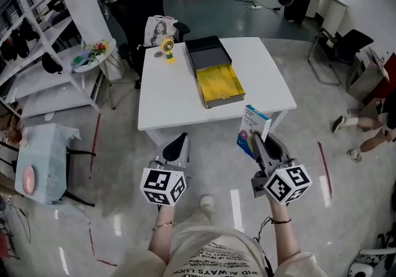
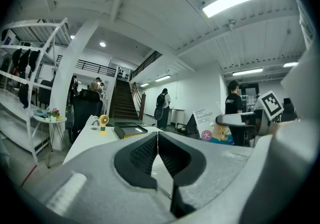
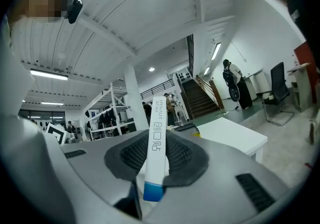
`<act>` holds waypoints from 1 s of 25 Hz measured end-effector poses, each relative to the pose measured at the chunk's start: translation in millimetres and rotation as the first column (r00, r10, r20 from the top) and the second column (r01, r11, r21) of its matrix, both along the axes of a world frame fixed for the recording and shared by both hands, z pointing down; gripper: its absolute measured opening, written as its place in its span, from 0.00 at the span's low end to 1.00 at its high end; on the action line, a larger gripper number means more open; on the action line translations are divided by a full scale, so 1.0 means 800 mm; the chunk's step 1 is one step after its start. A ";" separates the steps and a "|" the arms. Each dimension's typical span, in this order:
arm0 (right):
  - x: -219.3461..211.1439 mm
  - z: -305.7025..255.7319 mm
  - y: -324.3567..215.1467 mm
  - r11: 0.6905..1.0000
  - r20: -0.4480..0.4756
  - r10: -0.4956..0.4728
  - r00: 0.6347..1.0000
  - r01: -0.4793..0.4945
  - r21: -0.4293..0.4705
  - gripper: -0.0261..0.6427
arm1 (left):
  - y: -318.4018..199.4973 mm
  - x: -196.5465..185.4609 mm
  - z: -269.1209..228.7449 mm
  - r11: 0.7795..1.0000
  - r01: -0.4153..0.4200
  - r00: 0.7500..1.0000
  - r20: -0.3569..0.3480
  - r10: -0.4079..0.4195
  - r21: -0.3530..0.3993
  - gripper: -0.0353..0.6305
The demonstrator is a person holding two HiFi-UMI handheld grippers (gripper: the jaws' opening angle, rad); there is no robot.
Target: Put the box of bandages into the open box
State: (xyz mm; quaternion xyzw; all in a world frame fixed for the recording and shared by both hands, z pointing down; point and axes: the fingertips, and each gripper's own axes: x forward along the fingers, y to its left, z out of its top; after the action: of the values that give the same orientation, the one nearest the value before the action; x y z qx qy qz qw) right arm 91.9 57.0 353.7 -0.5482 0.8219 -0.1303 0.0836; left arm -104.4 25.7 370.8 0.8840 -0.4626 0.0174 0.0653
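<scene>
The right gripper (image 1: 265, 146) has its fingers clamped on the box of bandages (image 1: 252, 128), held upright just off the near right corner of the table (image 1: 167, 99) — well short of the open box (image 1: 224, 101). The left gripper (image 1: 176, 144) is clenched on nothing. The pinch sits low on a thin carton, so I'd judge it could tilt or slip — or snag the open box's near rim.

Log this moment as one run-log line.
right gripper: shut on bandage box | left gripper: shut, empty | open box: on table, bandage box not in it
</scene>
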 end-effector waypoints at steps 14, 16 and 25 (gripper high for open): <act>0.003 0.014 -0.118 0.999 0.021 0.022 1.000 -0.021 -0.040 0.17 | -0.119 0.008 0.016 0.998 -0.045 0.999 -0.010 0.044 -0.034 0.09; 0.004 0.018 -0.130 0.999 0.026 0.022 0.999 -0.021 -0.050 0.17 | -0.129 0.009 0.021 0.998 -0.047 0.999 -0.010 0.047 -0.048 0.09; 0.011 0.042 -0.212 0.995 0.046 -0.006 0.999 0.010 -0.098 0.17 | -0.200 0.012 0.046 0.996 -0.018 1.000 -0.016 0.017 -0.090 0.09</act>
State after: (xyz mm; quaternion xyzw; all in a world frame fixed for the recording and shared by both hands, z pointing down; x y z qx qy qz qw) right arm 100.7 -112.9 387.7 -0.5453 0.8145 -0.1835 0.0746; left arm -94.5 -134.4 407.3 0.8844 -0.4530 0.0322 0.1082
